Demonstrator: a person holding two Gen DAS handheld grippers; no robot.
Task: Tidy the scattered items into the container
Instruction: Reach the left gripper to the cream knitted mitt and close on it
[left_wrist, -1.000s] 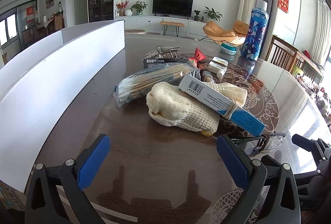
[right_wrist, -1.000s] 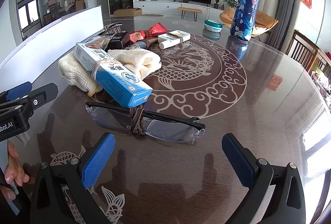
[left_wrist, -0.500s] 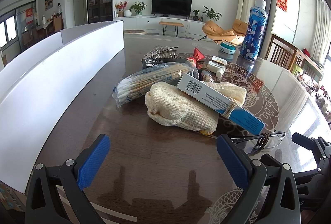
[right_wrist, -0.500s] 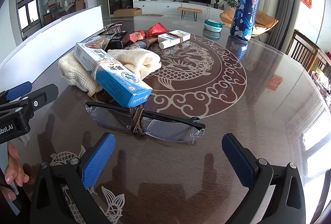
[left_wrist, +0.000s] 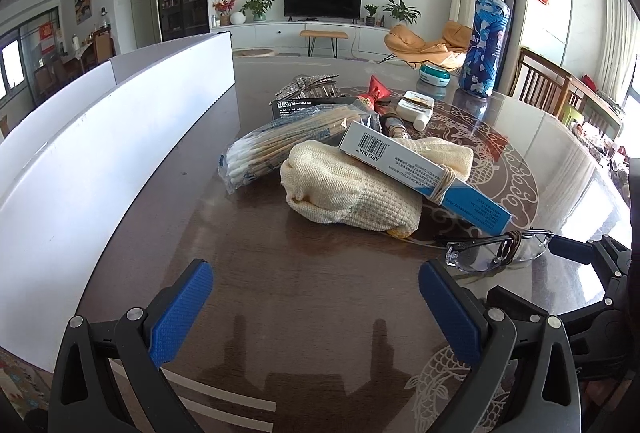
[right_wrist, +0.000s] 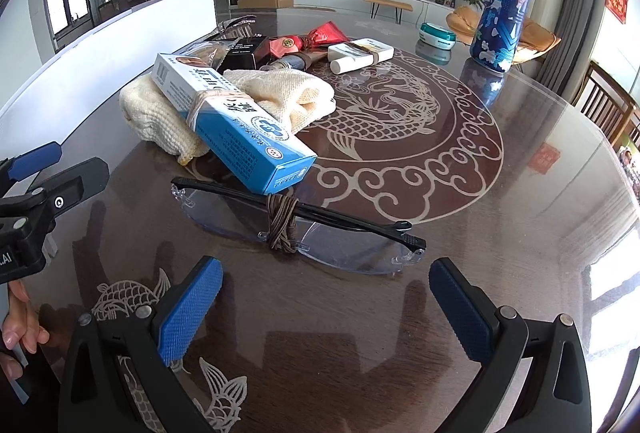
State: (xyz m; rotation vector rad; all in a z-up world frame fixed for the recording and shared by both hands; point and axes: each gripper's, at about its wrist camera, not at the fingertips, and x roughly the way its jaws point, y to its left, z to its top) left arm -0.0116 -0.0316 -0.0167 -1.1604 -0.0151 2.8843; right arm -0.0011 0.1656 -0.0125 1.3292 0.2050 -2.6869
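The tidying looks to be at its very start: nothing is held, and every loose item lies on the glossy dark table (right_wrist: 520,193) with its pale dragon-and-fish inlay. The right gripper (right_wrist: 326,305) hovers low with its blue-padded fingers spread wide and empty. Directly ahead of it, just beyond the fingertips, lie the clear-lensed glasses with black arms, bound at the middle with a brown cord (right_wrist: 296,233). These seem the likely first pick. The next move would call for easing forward and down so the jaws straddle the folded frame near the cord, then closing gently, since the thin lenses lie flat on slick glass and could skid.

The left gripper (left_wrist: 316,307) is likewise spread and empty. Ahead of it sits the heap: a cream knitted cloth (left_wrist: 352,193) with a long blue-and-white carton bound by a rubber band (left_wrist: 420,173) resting across it, and a clear bag of cotton swabs (left_wrist: 288,145) touching the cloth on the far left. Further ahead are smaller packets and a tall blue patterned bottle (left_wrist: 484,45).

The container appears to be the large white-walled box (left_wrist: 120,137) running along the left gripper's left side. Only its outer wall shows; its inside is hidden, so its contents cannot be told.
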